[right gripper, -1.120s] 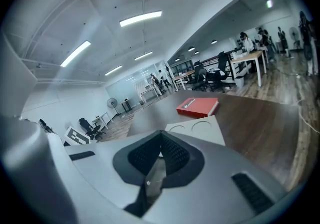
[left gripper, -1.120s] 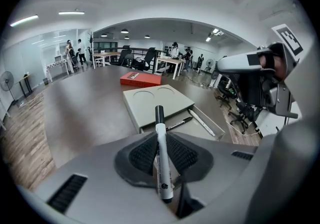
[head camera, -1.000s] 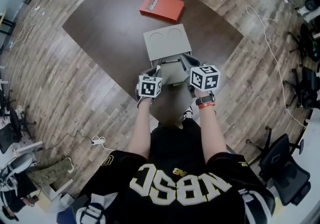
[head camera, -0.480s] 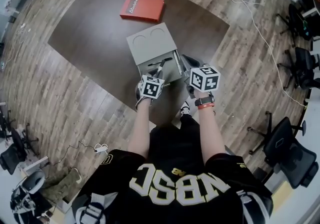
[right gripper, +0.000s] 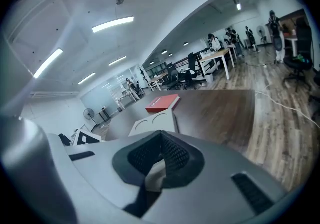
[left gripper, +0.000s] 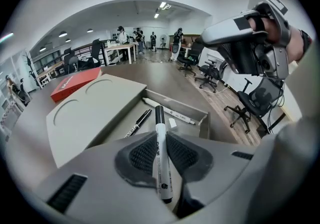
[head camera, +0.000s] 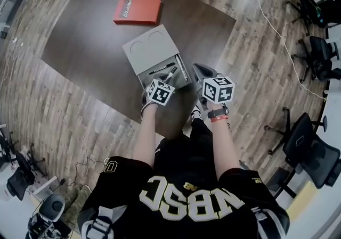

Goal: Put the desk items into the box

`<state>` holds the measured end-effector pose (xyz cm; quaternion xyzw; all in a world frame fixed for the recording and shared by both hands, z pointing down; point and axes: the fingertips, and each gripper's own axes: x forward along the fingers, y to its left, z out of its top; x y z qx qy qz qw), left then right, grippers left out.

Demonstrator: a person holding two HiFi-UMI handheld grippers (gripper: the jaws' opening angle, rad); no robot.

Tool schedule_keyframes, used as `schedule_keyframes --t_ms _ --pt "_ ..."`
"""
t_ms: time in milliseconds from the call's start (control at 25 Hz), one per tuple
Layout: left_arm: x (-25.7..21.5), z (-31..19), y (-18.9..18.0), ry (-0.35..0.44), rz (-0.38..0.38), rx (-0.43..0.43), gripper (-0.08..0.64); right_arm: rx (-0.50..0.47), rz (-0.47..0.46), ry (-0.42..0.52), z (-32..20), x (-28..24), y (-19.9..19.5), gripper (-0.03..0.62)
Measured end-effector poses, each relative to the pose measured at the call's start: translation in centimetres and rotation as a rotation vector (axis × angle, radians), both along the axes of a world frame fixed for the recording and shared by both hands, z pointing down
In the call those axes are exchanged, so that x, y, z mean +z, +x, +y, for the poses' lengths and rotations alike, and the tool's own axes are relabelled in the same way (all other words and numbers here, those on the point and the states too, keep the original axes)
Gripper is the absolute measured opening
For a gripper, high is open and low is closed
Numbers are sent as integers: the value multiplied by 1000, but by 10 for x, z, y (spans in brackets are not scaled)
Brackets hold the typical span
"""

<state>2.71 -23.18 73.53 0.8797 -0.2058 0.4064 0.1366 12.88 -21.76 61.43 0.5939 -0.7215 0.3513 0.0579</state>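
Looking down in the head view, a grey box (head camera: 145, 51) lies open on the dark surface (head camera: 80, 46). In the left gripper view, the left gripper (left gripper: 160, 143) clamps a black-capped marker (left gripper: 161, 170) above the box's compartment. In the right gripper view, the right gripper (right gripper: 159, 160) pinches a small pale item (right gripper: 156, 175).

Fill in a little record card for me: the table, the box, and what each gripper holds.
table: dark brown, with a red book beyond the box
box: grey, lid slid partly open; black pen and white pen inside
left gripper: shut on a white marker with black cap
right gripper: shut on a small pale item, kind unclear
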Motion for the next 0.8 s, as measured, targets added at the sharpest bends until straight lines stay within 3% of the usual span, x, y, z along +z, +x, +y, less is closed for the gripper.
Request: schedule_keyframes --t_ms 280,520,800 --pt "26 -1 8 -47 -39 30 72 18 1 -17 4 8 12 8" --pt "28 -1 11 -38 -41 12 74 14 3 -23 9 10 16 8" --pt "17 -4 13 -95 62 -60 133 -19 7 -21 5 6 13 8"
